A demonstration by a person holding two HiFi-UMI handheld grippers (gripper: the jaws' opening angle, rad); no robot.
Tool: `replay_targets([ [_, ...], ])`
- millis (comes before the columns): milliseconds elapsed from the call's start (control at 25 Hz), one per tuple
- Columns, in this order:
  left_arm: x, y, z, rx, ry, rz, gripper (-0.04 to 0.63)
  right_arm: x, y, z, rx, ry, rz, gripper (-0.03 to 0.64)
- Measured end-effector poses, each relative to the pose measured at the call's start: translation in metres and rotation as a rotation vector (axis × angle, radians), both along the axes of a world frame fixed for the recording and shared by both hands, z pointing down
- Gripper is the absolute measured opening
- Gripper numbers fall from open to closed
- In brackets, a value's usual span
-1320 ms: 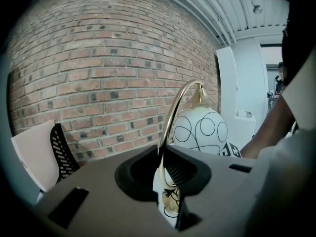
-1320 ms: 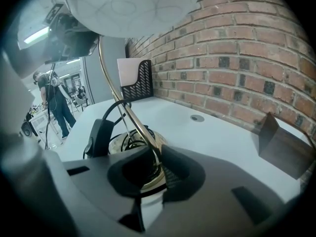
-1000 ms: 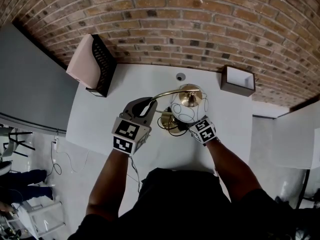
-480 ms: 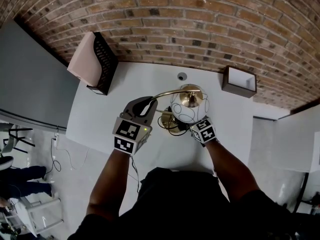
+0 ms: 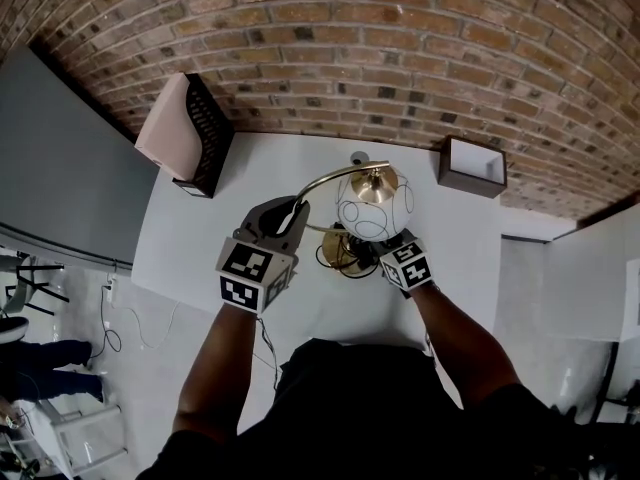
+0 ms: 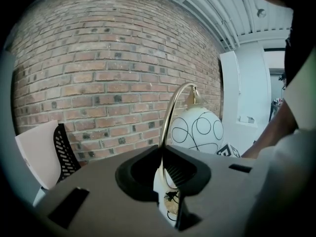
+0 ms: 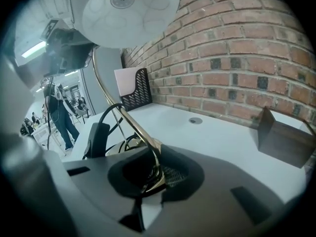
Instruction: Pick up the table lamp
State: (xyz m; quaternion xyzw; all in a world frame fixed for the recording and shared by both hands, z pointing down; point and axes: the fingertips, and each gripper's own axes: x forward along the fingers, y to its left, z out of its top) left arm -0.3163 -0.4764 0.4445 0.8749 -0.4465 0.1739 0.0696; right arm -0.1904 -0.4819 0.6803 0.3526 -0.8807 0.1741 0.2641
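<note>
- White tabletop set against a red brick wall carries the work, and the table lamp stands near its middle, close in front of the person.
- It is a brass lamp. A thin arched stem rises from a round base and curves over to a white globe shade drawn with black loops.
- Left gripper is clenched on the stem partway up its arch, with the brass rod running straight down between the closed jaws.
- Right gripper is clamped low on the stem, just above the base, and the shade hangs overhead in the right gripper view.
- Black cord loops loosely beside the base. No view shows whether the base is clear of the tabletop.
- Judgement: both grips look secured, so the step in hand is the lift itself, either just starting or about to.
- The next move calls for both hands to rise together at the same pace. The thin stem must neither twist nor slide through the jaws, and the overhanging shade must not swing the lamp off upright.
- The trailing cord needs enough slack to follow without snagging.
- Further out, a black mesh file holder with a pale folder stands at the table's left rear.
- A dark brown open box sits at the right rear, and a round cable hole lies between them near the wall.
</note>
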Motion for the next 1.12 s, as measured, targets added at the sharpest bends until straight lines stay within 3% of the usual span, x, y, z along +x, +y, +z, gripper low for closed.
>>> replay_targets([
  [360, 0.012, 0.016, -0.044, 0.044, 0.001, 0.029, 0.038, 0.011, 0.021, -0.043, 0.042, -0.035, 0.018, 0.048],
  [720, 0.01, 0.046, -0.084, 0.061, 0.066, 0.02, 0.038, 0.02, 0.051, -0.093, 0.086, -0.072, 0.024, 0.049],
  [1120, 0.021, 0.084, -0.107, 0.105, 0.051, 0.065, 0.038, 0.027, 0.092, -0.112, 0.097, -0.077, 0.008, 0.049],
])
